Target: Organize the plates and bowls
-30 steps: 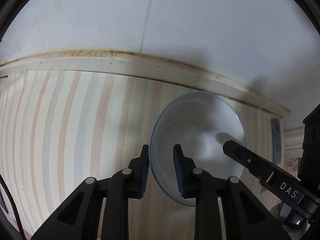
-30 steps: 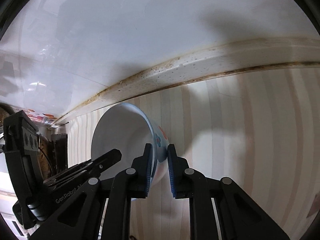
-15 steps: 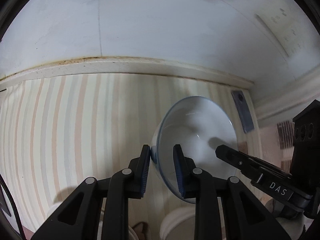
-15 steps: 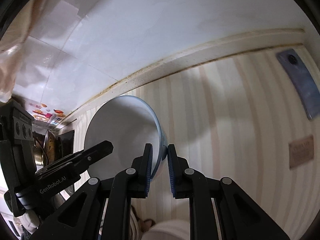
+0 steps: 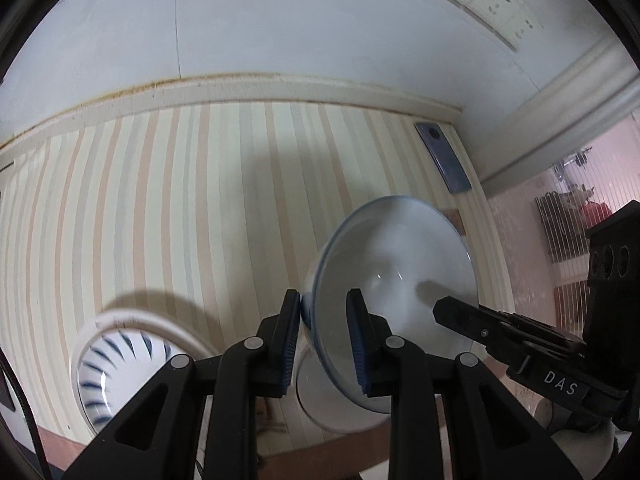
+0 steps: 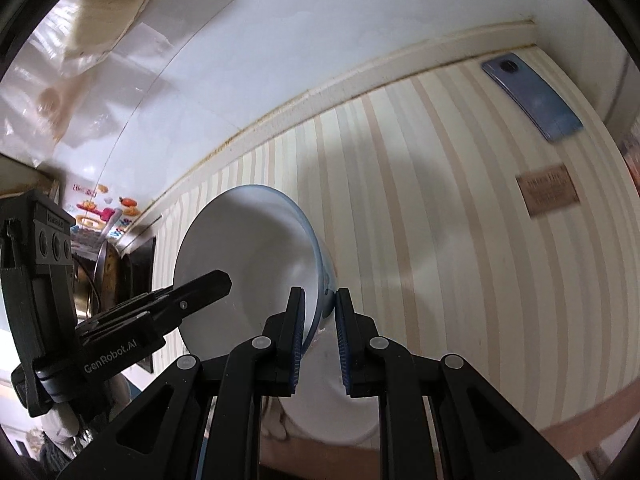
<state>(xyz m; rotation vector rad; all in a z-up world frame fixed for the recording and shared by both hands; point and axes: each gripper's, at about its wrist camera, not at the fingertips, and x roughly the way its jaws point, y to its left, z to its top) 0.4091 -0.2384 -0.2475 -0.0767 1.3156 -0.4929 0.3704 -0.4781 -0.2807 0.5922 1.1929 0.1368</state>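
A white bowl with a blue rim [image 5: 396, 264] is held tilted in the air above the striped table [image 5: 180, 200]. My left gripper [image 5: 323, 340] is shut on its near rim. My right gripper [image 6: 319, 338] is shut on the opposite rim of the same bowl [image 6: 248, 264]. Each gripper shows in the other's view, one finger reaching inside the bowl. Below the bowl a white dish [image 5: 332, 412] stands near the table's front edge; it also shows in the right wrist view [image 6: 328, 412]. A bowl with blue stripes inside [image 5: 116, 364] stands at the front left.
A blue phone [image 5: 442, 158] lies at the table's far right by the wall; it also shows in the right wrist view [image 6: 532, 96]. A small brown card [image 6: 548, 190] lies in front of it. Wall sockets [image 5: 484, 0] are above. Kitchen clutter [image 6: 100, 256] stands left.
Both grippers have drawn back and tilted down with the bowl. The front edge of the table, the white dish and the striped bowl have come into view.
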